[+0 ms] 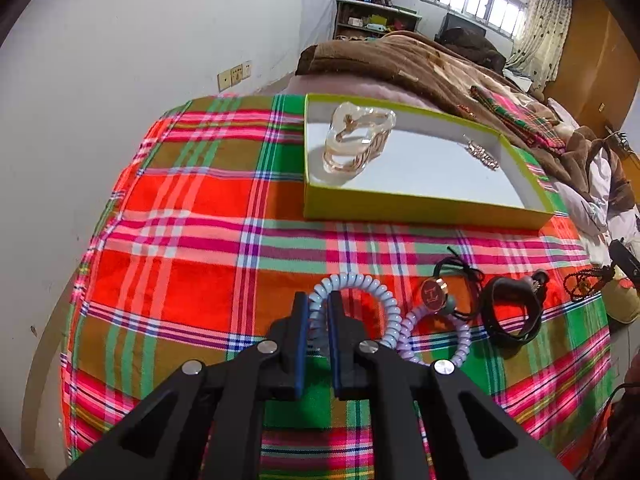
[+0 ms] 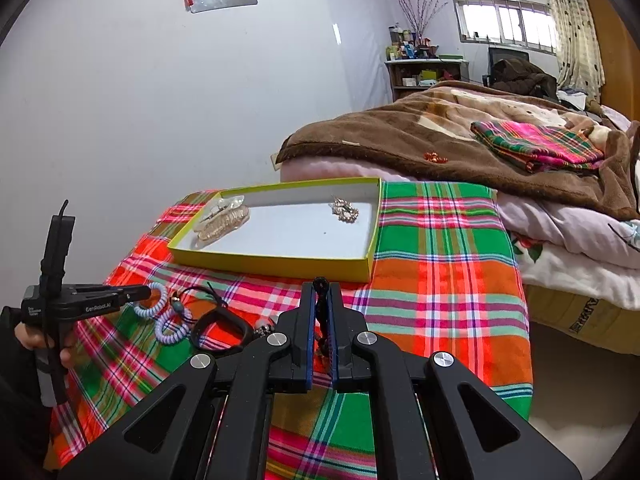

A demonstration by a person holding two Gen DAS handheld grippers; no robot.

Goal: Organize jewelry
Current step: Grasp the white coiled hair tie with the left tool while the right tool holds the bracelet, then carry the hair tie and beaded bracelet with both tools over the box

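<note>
My left gripper [image 1: 319,304] is shut on a pale blue spiral hair tie [image 1: 360,284] just above the plaid cloth; it also shows in the right wrist view [image 2: 140,294]. A lilac spiral tie [image 1: 436,336], a round pendant on a black cord [image 1: 434,294] and a black bracelet [image 1: 512,312] lie to its right. My right gripper [image 2: 321,296] is shut on a dark beaded string [image 2: 321,286]. The yellow-green box [image 1: 420,210] [image 2: 280,262] behind holds a clear hair claw [image 1: 358,138] [image 2: 222,218] and a sparkly brooch [image 1: 482,154] [image 2: 345,208].
The plaid cloth [image 1: 192,240] covers a small table next to a white wall [image 1: 120,60]. A bed with a brown blanket [image 2: 420,136] and a folded plaid cloth [image 2: 536,144] stands behind and to the right. The table's right edge [image 2: 530,340] drops to the floor.
</note>
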